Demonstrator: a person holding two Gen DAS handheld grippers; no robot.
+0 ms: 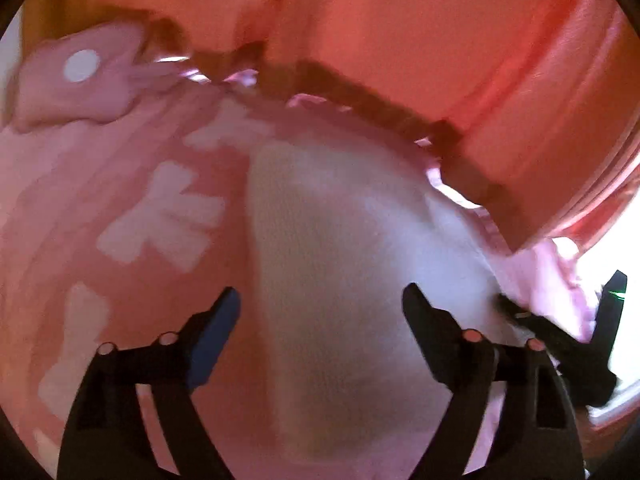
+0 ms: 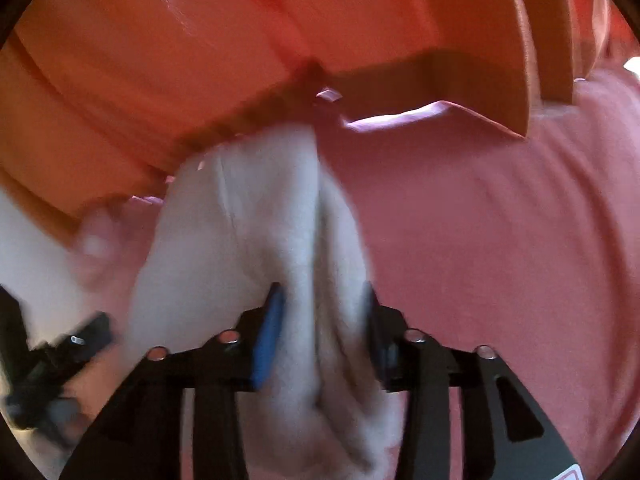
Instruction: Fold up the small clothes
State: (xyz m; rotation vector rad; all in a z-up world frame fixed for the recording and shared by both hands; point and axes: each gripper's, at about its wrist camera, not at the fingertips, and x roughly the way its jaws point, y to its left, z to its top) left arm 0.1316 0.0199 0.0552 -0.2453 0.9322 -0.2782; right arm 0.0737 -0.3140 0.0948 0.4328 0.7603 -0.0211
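White, soft and light, the floppy small garment (image 2: pixel 256 240) lies on the pink bedsheet (image 2: pixel 500 240), bunched in the pinching right claw (image 2: pixel 320 320), beside the spread, empty left claw (image 1: pixel 320 312); grab its edge.

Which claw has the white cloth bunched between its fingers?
The right claw: the white cloth is pinched there. The left claw stands wide open above it.
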